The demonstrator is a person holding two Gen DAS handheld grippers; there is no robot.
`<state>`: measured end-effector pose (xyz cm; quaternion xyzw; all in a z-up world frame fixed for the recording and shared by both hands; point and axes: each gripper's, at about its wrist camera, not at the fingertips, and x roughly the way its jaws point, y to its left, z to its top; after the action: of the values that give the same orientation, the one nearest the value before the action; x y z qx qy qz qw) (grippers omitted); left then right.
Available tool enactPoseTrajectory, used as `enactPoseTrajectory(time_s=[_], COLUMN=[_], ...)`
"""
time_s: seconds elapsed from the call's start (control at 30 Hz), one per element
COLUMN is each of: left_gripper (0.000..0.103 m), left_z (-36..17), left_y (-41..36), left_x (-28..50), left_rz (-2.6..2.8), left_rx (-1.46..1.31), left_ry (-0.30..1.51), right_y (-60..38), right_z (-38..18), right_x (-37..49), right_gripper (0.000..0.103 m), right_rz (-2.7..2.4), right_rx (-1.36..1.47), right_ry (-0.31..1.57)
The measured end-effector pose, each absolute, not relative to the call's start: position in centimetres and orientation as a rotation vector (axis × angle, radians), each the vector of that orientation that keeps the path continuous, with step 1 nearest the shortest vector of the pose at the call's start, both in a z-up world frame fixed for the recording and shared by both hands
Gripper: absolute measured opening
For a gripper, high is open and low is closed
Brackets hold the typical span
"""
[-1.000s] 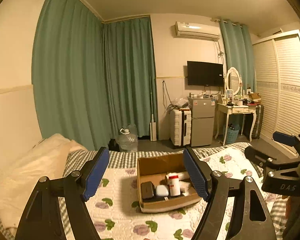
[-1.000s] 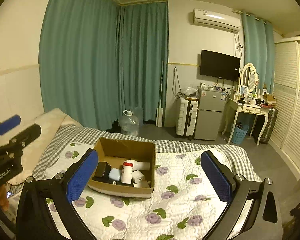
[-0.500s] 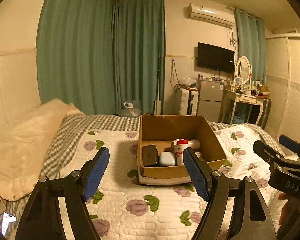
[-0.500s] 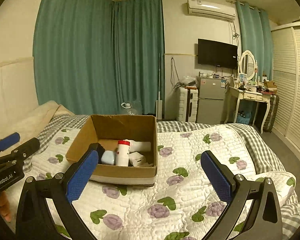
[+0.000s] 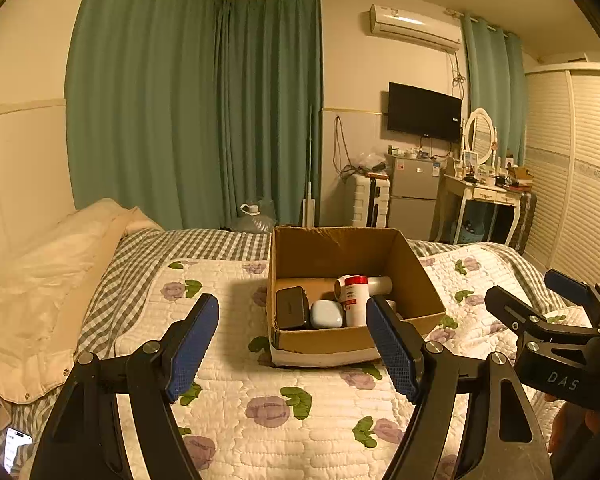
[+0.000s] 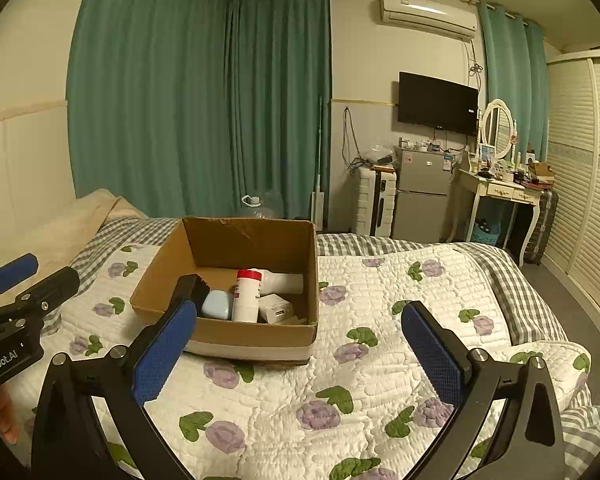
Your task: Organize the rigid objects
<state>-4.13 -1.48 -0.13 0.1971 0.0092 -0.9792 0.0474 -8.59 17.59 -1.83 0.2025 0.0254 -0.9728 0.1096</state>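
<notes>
Sitting on the quilt (image 5: 284,384), an open brown cardboard box (image 5: 352,340) faces two spread, empty grippers.

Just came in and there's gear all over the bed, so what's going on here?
A person is holding a two-finger gripper in each hand over the quilted bed. The left gripper and right gripper are both open and empty, aimed at a cardboard box. Inside it are an upright red-capped white bottle, a black case, a pale blue case and a white adapter. Nothing is gripped yet.
</notes>
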Motion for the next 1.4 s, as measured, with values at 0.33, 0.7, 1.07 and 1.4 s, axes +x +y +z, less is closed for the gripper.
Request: enactPoseTrajectory(time_s=[0.33, 0.7, 1.07, 1.4], left_gripper=[0.079, 0.079, 0.079, 0.079], left_z=[0.04, -0.12, -0.23, -0.21], left_y=[-1.24, -1.09, -1.07, -0.82], left_x=[-4.03, -4.26, -4.34, -4.18], left_rz=[-2.987, -2.968, -2.972, -2.978], left_rx=[0.597, 0.615, 0.632, 0.630], left_ry=[0.024, -0.005, -0.011, -0.022], right_y=[17.93, 18.02, 17.85, 17.87], right_z=[-1.72, -1.80, -2.01, -2.11], right_x=[-8.63, -8.63, -8.68, -8.63], right_gripper=[0.103, 0.103, 0.103, 0.103], right_rz=[-2.863, -2.866, -2.860, -2.855], right_rx=[0.598, 0.605, 0.617, 0.618], right_ry=[0.064, 0.057, 0.059, 0.055])
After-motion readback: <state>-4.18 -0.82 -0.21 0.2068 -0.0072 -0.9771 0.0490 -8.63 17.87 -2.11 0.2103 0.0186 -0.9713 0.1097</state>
